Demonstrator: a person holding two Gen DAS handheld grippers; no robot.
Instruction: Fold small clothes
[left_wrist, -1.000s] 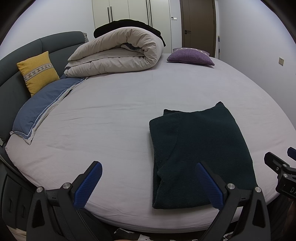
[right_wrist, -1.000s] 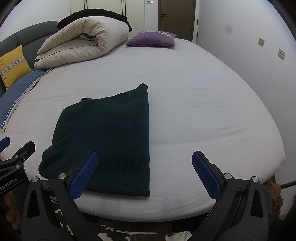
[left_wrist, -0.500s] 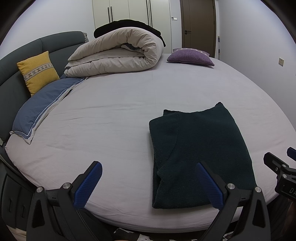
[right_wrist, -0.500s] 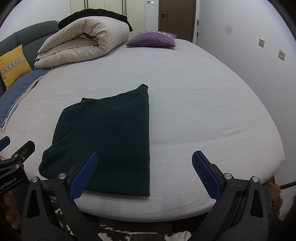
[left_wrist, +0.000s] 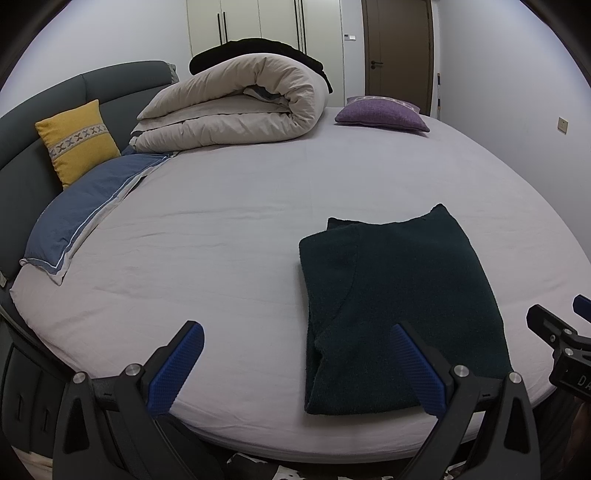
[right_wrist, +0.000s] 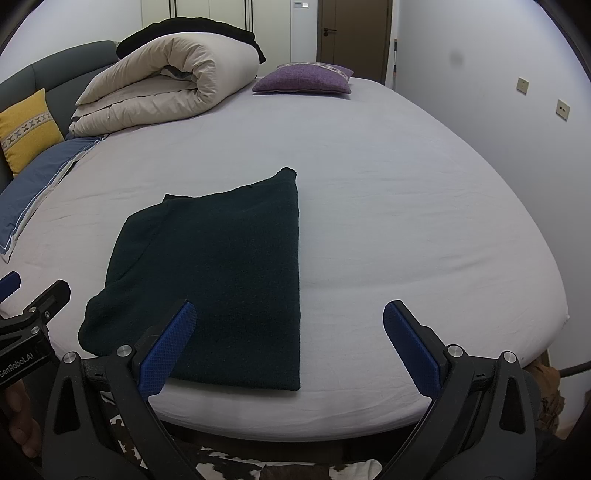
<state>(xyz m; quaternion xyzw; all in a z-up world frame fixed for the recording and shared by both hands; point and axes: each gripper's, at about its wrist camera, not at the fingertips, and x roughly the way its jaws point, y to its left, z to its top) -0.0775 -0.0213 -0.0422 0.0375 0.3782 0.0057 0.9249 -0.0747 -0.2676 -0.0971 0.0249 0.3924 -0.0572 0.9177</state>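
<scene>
A dark green knitted garment (left_wrist: 399, 295) lies folded into a flat rectangle on the pale sheet of the bed (left_wrist: 229, 236), near its front edge. It also shows in the right wrist view (right_wrist: 218, 273). My left gripper (left_wrist: 295, 365) is open and empty, held at the bed's front edge to the left of the garment's near end. My right gripper (right_wrist: 290, 347) is open and empty, at the front edge over the garment's near right corner. Neither gripper touches the cloth.
A rolled beige duvet (left_wrist: 236, 107) with a black item on top lies at the back. A purple cushion (left_wrist: 382, 112) is at the back right. A yellow cushion (left_wrist: 77, 140) and a blue pillow (left_wrist: 88, 199) lie left by the grey headboard (left_wrist: 110, 88). A wall stands right.
</scene>
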